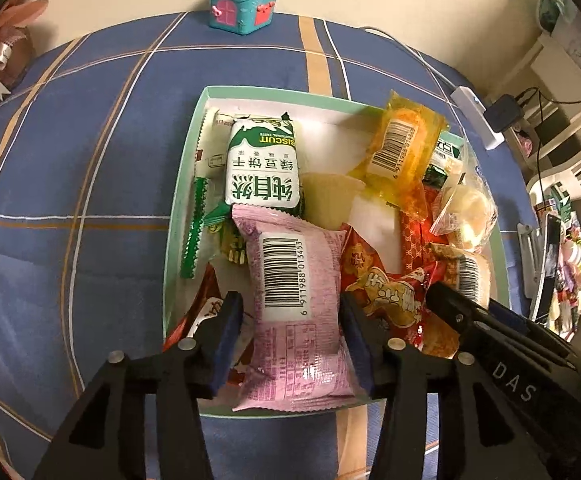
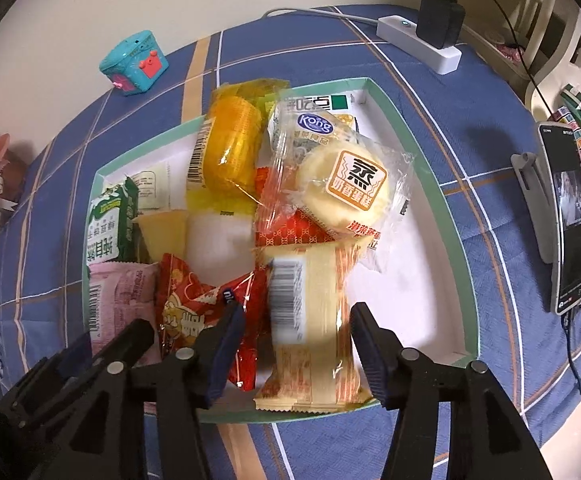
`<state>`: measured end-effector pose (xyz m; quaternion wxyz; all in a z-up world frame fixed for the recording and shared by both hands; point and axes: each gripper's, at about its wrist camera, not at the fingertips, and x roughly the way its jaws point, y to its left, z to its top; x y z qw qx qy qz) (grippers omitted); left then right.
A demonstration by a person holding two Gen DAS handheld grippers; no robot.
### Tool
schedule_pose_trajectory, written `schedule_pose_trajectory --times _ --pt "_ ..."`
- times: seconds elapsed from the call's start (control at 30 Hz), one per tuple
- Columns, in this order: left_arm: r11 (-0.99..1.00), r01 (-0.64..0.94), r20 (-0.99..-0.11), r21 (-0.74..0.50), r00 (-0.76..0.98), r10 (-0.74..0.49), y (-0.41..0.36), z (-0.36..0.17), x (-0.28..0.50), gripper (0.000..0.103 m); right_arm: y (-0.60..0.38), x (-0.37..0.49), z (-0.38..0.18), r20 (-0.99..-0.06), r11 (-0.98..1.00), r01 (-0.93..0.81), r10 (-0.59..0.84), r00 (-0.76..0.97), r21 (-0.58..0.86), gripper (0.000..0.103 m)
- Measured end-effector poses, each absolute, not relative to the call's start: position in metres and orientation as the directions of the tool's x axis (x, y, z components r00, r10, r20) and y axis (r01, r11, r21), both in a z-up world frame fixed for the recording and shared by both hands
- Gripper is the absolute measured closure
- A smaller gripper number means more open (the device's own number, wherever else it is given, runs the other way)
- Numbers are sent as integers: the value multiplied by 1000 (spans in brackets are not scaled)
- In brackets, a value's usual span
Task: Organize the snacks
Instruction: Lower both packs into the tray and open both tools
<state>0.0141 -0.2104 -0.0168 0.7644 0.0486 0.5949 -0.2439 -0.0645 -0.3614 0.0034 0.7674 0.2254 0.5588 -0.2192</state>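
Between the left gripper's [image 1: 292, 344] parted, non-gripping jaws lies a pink crinkly foil snack packet [image 1: 294, 312], in the mint-rimmed white cardboard box [image 1: 178, 184]. It looks light, slippery and crushable; pinch mid-body gently. The right gripper [image 2: 296, 350] likewise straddles a cream-and-orange wrapped wafer packet [image 2: 310, 320], unclamped.

Warm, dim indoor light. Strong fisheye bending, dark vignette at corners. Glare on plastic wrappers; cream packet [image 2: 310, 320] motion-blurred, lower centre.
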Motion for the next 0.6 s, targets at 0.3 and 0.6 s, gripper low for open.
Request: schedule_pose_trajectory --times 0.3,0.6 --pt "881 404 -923 -245 181 -339 -197 7 15 45 -354 -67 36 -928 820 564 -132 348 95 44" --pt "930 325 -919 -171 287 -270 -161 25 31 42 -341 -67 48 -917 837 541 -148 371 84 44"
